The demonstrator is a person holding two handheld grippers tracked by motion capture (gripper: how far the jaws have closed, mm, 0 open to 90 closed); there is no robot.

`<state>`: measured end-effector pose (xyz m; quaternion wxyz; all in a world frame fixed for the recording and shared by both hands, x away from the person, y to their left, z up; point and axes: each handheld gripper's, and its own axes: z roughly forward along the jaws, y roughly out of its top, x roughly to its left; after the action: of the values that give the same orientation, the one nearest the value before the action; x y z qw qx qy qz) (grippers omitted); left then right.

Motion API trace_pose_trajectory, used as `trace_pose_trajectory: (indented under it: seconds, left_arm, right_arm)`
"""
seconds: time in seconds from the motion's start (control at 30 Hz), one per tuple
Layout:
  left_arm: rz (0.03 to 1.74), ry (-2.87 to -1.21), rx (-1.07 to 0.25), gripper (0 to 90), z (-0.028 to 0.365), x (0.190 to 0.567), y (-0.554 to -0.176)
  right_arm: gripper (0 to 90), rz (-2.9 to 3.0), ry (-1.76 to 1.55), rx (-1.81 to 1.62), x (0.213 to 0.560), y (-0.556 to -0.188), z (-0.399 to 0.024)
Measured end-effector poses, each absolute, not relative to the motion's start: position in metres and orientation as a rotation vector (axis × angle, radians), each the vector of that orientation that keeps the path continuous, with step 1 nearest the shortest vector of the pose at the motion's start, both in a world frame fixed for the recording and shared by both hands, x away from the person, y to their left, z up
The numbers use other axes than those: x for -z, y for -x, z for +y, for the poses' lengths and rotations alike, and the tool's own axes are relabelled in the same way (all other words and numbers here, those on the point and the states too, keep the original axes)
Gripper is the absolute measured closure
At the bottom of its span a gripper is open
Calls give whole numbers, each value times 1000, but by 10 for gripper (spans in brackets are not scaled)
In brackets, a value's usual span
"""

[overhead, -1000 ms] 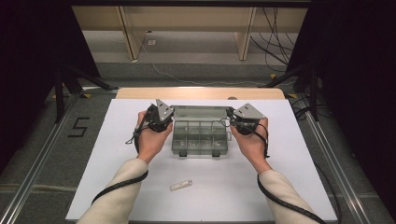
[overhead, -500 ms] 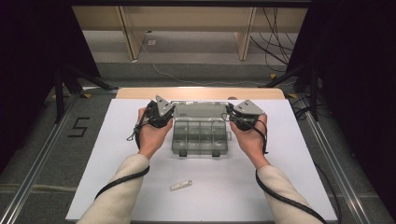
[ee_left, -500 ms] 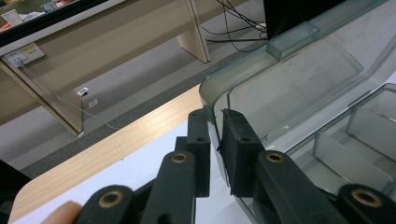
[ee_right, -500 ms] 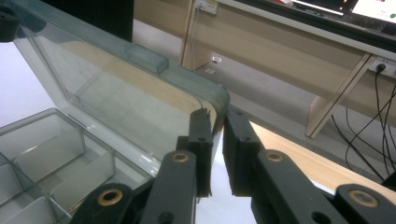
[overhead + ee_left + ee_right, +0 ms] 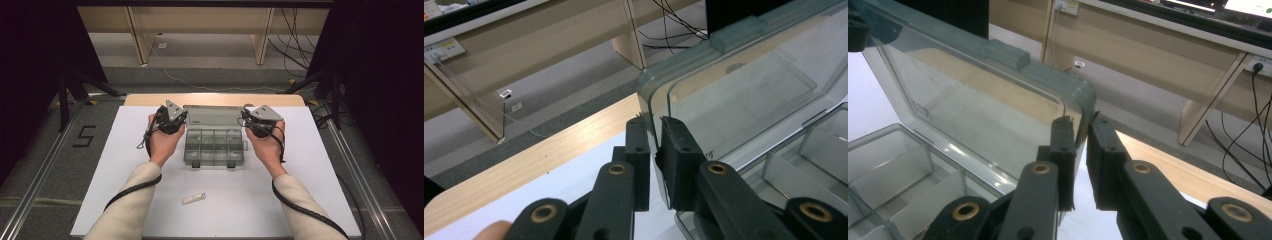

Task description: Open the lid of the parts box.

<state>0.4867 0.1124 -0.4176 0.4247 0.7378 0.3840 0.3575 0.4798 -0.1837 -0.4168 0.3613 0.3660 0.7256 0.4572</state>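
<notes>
Pinching the raised lid (image 5: 734,95) of the clear plastic compartment box (image 5: 214,146) at both side edges, the left gripper (image 5: 655,145) and right gripper (image 5: 1081,145) each have their black jaws clamped on the thin rim, which stands just past the fingertips. Uneven pull from either hand could twist the lid, strain its hinge, or let the slick edge slip out and drop. The hinge itself is hidden, reflections blur the compartments' contents, and the small white object (image 5: 194,199) nearer the person is too small to identify.

Bright table, dark sides, soft focus
</notes>
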Motion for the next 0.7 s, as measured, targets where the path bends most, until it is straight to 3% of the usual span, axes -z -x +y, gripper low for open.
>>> trace_pose_trajectory:
  seconds: [0.7]
  left_arm:
    - [985,-1831,-871,823,112,429,-499]
  right_arm:
    - [826,1884,-981,-1161,430,-492,-182]
